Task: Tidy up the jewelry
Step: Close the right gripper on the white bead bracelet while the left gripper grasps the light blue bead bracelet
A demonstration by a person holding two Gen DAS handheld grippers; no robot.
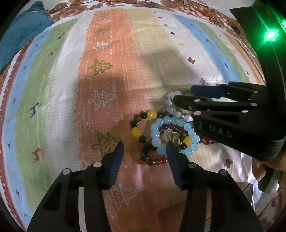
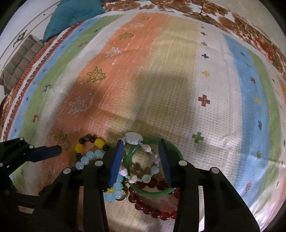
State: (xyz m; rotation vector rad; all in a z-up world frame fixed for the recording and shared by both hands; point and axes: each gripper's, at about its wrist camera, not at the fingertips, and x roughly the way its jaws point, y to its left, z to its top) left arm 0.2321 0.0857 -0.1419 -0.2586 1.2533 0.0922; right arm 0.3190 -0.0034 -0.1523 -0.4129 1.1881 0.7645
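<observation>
A pile of bracelets lies on the striped cloth (image 1: 107, 75). It holds a light blue bead bracelet (image 1: 157, 128), a dark bracelet with yellow beads (image 1: 136, 133), a green bangle (image 2: 152, 191), a red bead bracelet (image 2: 153, 212), a shell bracelet (image 2: 133, 138) and gold rings (image 1: 174, 138). My left gripper (image 1: 144, 151) is open just in front of the pile, its right finger touching the blue beads. My right gripper (image 2: 141, 148) is open and straddles the green bangle and shell bracelet; it also shows in the left wrist view (image 1: 184, 93).
A teal towel (image 2: 71, 16) lies at the far left edge of the cloth, with a grey woven object (image 2: 19, 60) beside it. A floral sheet (image 2: 232, 21) borders the cloth at the back. A box edge (image 1: 248, 191) shows at lower right.
</observation>
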